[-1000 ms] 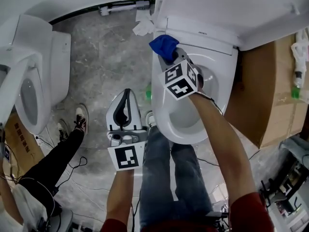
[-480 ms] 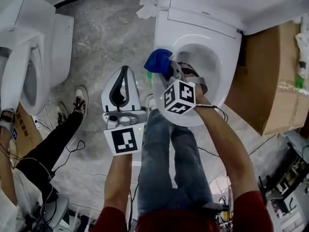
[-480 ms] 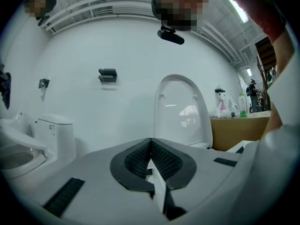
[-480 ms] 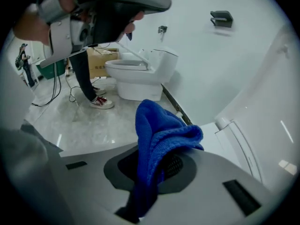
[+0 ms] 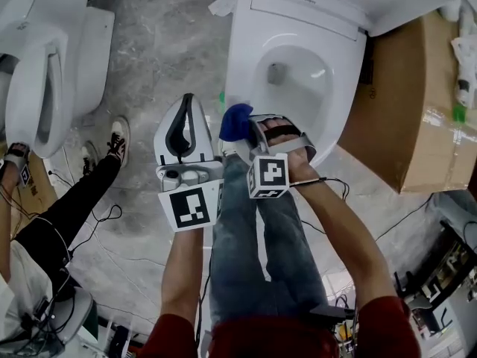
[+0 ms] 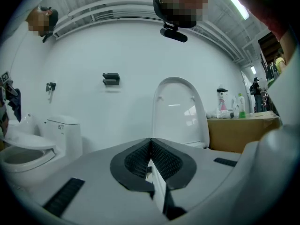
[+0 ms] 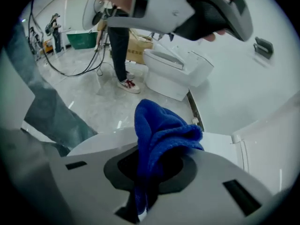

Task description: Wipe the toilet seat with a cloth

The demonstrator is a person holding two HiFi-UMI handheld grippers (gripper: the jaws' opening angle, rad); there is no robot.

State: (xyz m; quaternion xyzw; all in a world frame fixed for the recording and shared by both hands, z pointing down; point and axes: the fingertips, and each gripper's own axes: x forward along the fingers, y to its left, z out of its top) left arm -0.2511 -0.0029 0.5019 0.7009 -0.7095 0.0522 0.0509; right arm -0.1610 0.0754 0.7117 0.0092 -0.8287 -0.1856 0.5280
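Grips a bunched blue cloth (image 5: 235, 120) in the right tongs (image 5: 250, 129), pads clamped on its lower folds. Holds it at the front left edge of the toilet seat (image 5: 242, 66), close above a jeans-clad leg (image 5: 246, 230); cannot tell whether it touches the seat. Carries the left tongs (image 6: 150, 146) pressed together with nothing between, out over the grey floor (image 5: 164, 43), just left of the bowl. Shows a second toilet (image 5: 45, 66) at far left and a cardboard box (image 5: 402, 110) at right.
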